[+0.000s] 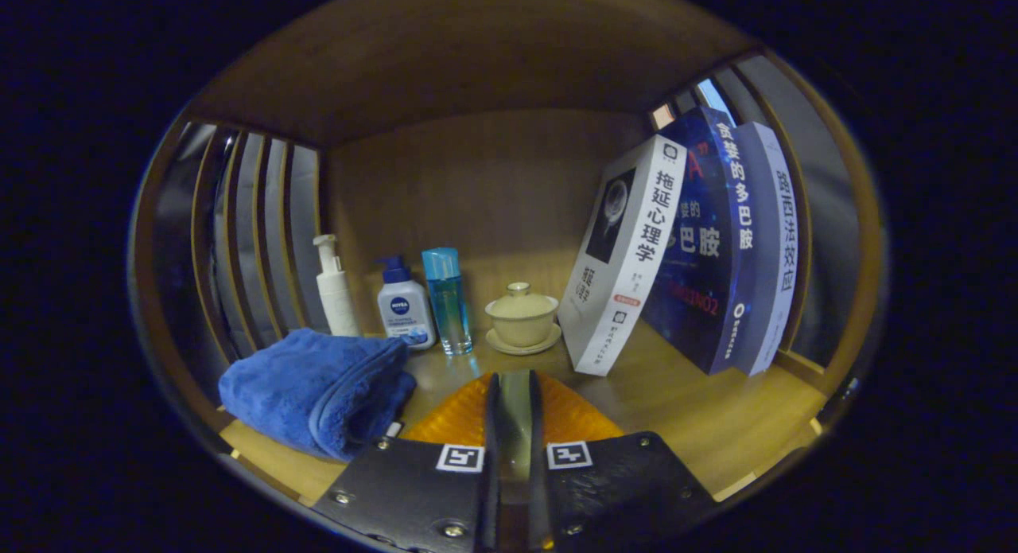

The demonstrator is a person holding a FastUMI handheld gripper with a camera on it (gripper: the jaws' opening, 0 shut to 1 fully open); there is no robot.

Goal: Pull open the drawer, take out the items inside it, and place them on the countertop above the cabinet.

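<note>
Tongs first: our two fingers lie almost together with a thin gap between them, clenched on nothing, above a wooden countertop. We judge the task either barely begun or near its end; no drawer can be made out, so we cannot tell which of these things, if any, came out of it.

Largest to smallest: three books lean together at the far right, glossy covers, the white one tilted furthest left. A blue towel, thick, soft and folded, lies near left, just beside our fingers. A white pump bottle, a squat labelled pump bottle and a clear blue cylindrical bottle stand in a row at the far left. A cream lidded cup, smooth glazed ceramic on its saucer, sits straight beyond the fingers.
</note>
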